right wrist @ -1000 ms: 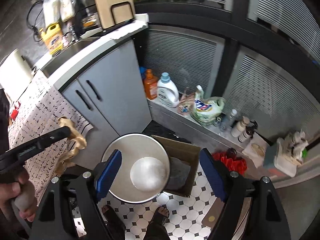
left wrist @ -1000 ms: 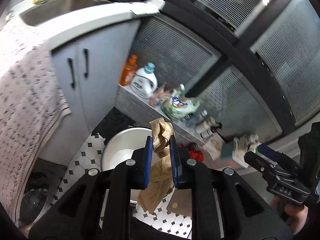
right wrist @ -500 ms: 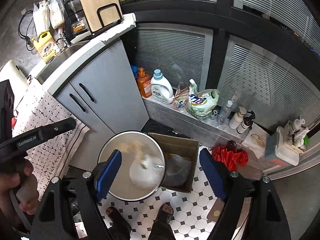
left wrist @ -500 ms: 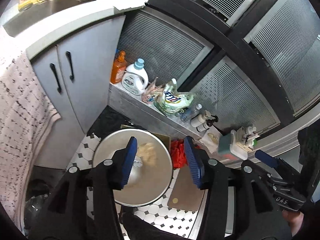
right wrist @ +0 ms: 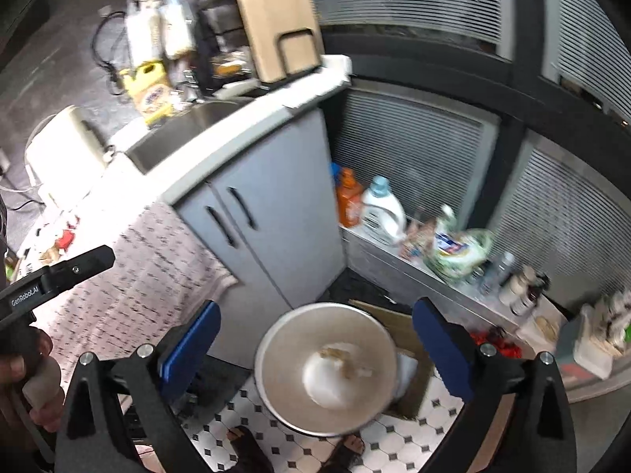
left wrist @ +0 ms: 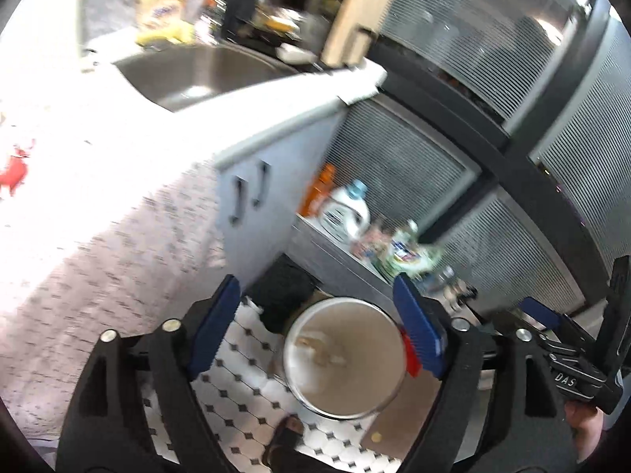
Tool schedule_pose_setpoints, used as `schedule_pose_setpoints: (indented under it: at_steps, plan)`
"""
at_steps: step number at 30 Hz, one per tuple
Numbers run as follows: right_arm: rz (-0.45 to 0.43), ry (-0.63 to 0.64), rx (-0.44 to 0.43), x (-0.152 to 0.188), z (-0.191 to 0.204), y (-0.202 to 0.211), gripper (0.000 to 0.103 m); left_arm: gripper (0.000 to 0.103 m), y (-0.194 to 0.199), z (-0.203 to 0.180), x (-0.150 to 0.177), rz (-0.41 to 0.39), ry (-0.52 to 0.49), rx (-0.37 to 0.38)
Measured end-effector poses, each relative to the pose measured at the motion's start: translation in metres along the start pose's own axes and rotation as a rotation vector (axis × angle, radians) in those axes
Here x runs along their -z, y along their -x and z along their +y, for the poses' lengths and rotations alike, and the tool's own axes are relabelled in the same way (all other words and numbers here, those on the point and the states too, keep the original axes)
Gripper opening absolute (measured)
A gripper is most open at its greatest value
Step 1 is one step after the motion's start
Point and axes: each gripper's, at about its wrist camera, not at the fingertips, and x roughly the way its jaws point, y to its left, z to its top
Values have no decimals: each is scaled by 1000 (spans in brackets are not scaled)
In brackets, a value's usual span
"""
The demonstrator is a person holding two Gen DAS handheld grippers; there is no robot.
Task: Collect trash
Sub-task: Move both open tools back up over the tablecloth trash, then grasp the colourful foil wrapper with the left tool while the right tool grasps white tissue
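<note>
Crumpled brown paper (right wrist: pixel 342 359) has dropped into round steel bin (right wrist: pixel 276 354).

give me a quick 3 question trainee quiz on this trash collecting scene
1. True or false: the left claw holds crumpled paper.
2. Where does the brown paper lie? A) in the round metal bin B) on the tiled floor C) in the sink
3. Fill in: the orange bottle stands beside a white ___ bottle.

Key: 1 false, both claws are open and empty. 2 A. 3 detergent.
</note>
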Motion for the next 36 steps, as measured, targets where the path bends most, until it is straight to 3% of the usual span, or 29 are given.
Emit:
schedule_pose_setpoints:
  at_steps: [6, 16, 25, 36]
  plan:
    - [-38, 78, -53, -17, 67, -3, 96, 93, 48, 61, -7, -107, 69, -98]
    - [-133, 136, -145, -28, 168, -3, 96, 94, 101, 162, -3, -177, 198, -208]
    - [-98, 176, -213, -31, 247, -14, 96, 97, 144, 250, -3, -244, 297, -293]
    - [-26, 253, -279, -20, 340, -30, 96, 97, 183, 340, -7, -308, 354, -307]
